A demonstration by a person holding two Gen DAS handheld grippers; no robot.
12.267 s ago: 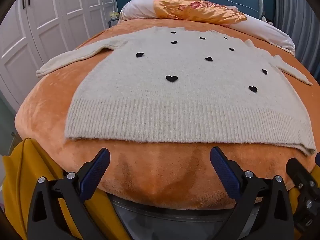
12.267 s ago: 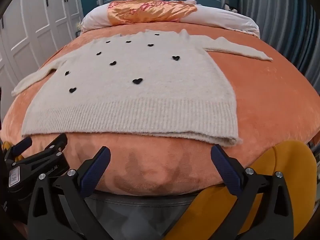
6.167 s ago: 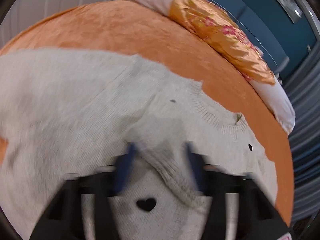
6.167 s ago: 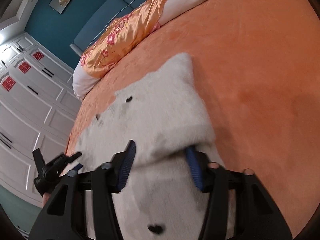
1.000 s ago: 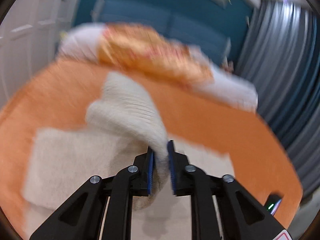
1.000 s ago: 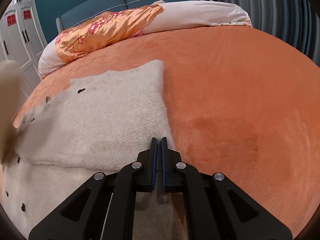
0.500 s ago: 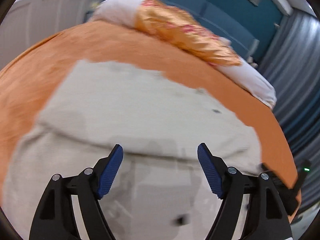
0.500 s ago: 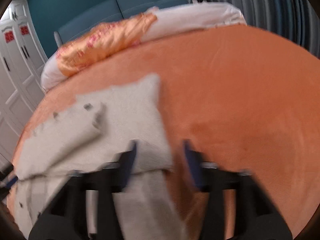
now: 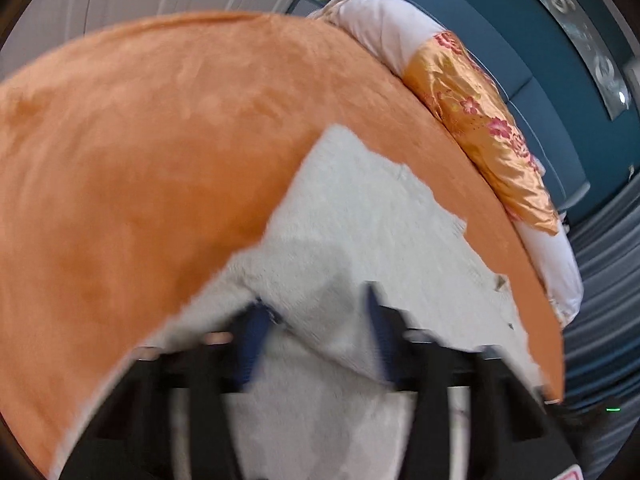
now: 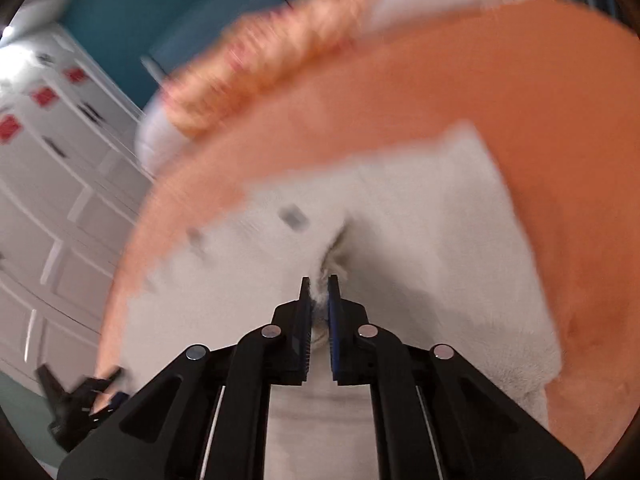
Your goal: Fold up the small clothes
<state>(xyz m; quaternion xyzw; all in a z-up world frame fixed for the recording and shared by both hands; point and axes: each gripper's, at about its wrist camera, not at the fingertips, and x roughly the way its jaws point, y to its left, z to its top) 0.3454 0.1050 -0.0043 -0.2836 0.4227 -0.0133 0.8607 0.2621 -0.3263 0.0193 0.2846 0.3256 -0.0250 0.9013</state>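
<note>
The cream knit sweater (image 9: 372, 216) with small black hearts lies partly folded on the orange bed cover (image 9: 140, 152). My left gripper (image 9: 316, 336) is open, its blue fingers straddling a folded edge of the sweater; the view is blurred. In the right wrist view the sweater (image 10: 440, 220) shows with its side folded in. My right gripper (image 10: 319, 312) is shut on a pinched ridge of the sweater's fabric near its middle. The left gripper (image 10: 80, 396) shows small at the lower left of the right wrist view.
An orange floral satin pillow (image 9: 480, 120) and a white pillow (image 9: 380, 28) lie at the head of the bed. White wardrobe doors (image 10: 48, 200) stand on the left, grey curtains (image 9: 600, 280) on the right. The blue headboard (image 9: 520, 32) is behind.
My right gripper has closed on a fold of the sweater after being open half a second ago. My left gripper, open, has dropped low over the sweater's folded left edge.
</note>
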